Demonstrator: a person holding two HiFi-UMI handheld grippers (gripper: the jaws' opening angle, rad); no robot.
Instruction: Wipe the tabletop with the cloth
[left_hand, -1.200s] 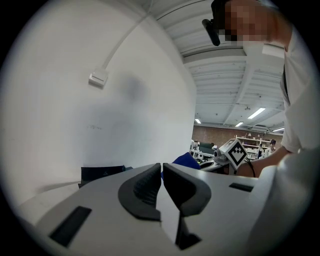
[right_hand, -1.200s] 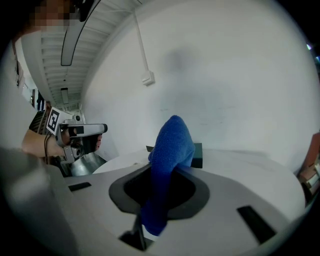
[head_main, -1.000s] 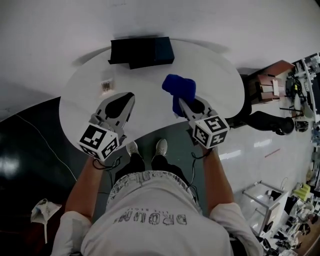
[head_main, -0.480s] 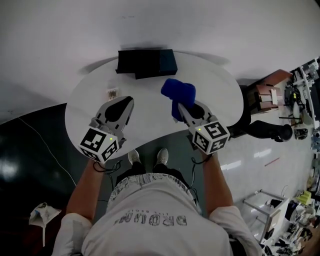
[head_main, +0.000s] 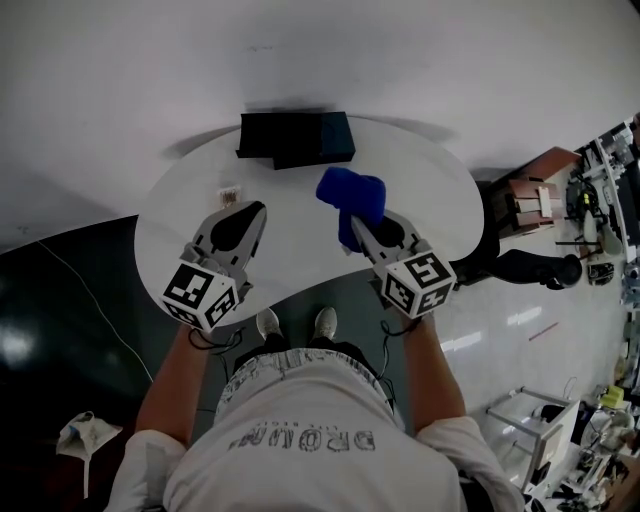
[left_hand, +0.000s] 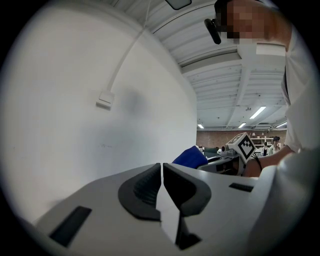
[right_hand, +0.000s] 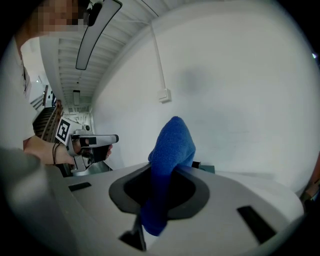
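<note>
The right gripper (head_main: 360, 218) clamps the blue cloth (head_main: 352, 190), which bunches out past its jaws over the white tabletop (head_main: 300, 250) (contact with the surface cannot be told). The left gripper (head_main: 254, 210) hovers beside it, jaws pressed together on nothing.

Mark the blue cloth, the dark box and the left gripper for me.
blue cloth (head_main: 352, 192), head view, bunched top fold.
dark box (head_main: 295, 135), head view, top face.
left gripper (left_hand: 162, 170), left gripper view, where its shut jaws meet.

Two grippers — left gripper (head_main: 254, 210), right gripper (head_main: 360, 224) — one cloth (head_main: 352, 189), one box (head_main: 295, 135), one table (head_main: 425, 170).
</note>
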